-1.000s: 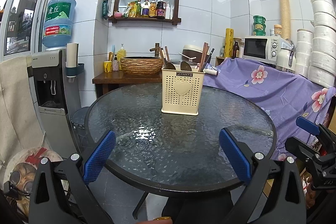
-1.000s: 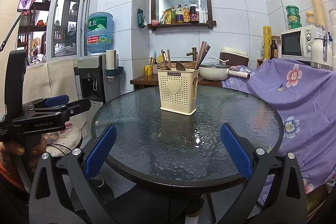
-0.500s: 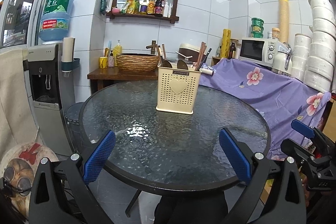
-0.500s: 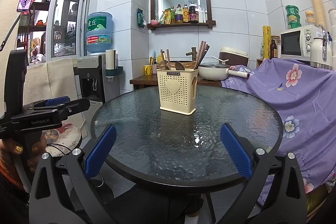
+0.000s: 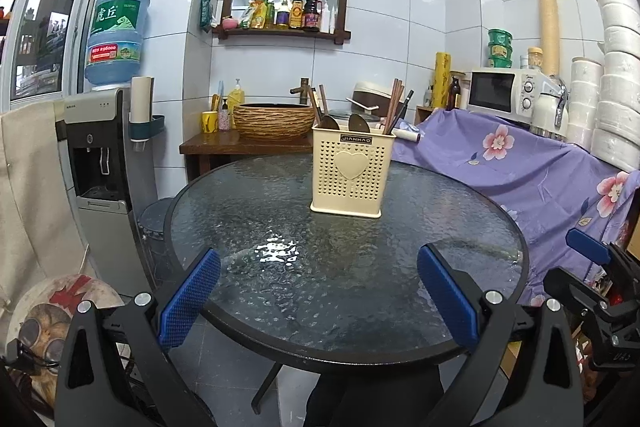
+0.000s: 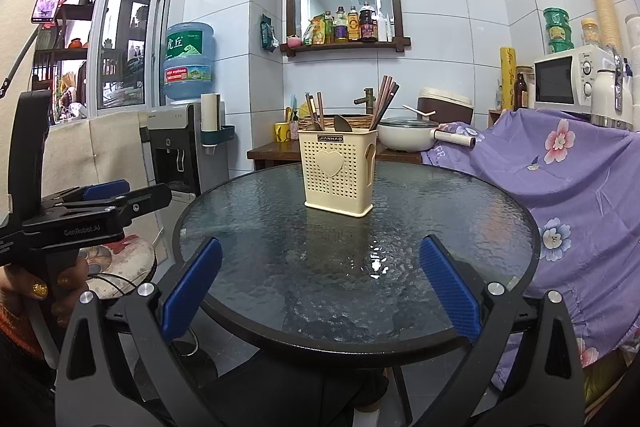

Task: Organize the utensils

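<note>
A round glass table (image 5: 460,227) fills the middle of both wrist views. A cream perforated caddy (image 5: 350,175) stands upright on it, slightly above centre of the frame, well apart from both grippers. Chopsticks (image 6: 383,99) lean out of its right side, and spoons (image 5: 358,123) with a few more sticks poke up on its left. No loose utensils show on the glass.

The left gripper (image 5: 320,297) sits at the bottom of its view, blue pads wide apart, holding nothing, near the table's front rim. The right gripper (image 6: 320,293) is likewise spread and empty, low in its frame. In the right wrist view the left gripper appears again at the left edge, held by a hand (image 6: 28,287).

Risks, as a judgement: the caddy looks light and tall, so a sideways pull on a chopstick could tip it or slide it across the smooth glass. The chopsticks are bunched close, so closing on one may catch several or knock them over the rim. A dropped stick could roll off the table.
</note>
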{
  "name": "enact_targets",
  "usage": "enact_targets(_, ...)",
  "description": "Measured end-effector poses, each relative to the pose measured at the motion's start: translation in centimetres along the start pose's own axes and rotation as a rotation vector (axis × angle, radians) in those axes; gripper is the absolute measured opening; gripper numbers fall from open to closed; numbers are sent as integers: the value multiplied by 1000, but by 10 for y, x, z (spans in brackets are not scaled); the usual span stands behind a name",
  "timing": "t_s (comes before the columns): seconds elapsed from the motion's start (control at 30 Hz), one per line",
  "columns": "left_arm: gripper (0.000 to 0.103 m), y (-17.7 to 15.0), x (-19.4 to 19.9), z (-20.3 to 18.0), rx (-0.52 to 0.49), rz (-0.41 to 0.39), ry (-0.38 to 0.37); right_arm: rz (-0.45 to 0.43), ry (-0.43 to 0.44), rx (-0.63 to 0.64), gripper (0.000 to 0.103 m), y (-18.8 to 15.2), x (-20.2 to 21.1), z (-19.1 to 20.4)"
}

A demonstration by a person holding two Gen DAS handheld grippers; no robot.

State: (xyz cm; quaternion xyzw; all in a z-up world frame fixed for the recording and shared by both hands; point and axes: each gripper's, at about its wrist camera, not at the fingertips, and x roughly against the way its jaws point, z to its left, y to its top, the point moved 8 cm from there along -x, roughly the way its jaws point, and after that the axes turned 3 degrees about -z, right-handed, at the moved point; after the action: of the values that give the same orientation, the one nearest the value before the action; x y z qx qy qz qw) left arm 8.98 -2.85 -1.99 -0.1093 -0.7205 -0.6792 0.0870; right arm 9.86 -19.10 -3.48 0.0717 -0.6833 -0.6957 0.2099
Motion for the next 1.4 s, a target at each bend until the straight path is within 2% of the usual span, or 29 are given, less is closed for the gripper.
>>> enact_targets(0.27, 97, -1, 0, -2, -14, -3, 33, 1, -4, -2, 97, 0, -1, -1)
enact_targets(1.4, 97, -3, -1, -6, -9, 4, 16, 1, -3, 1, 97, 0, 1, 1)
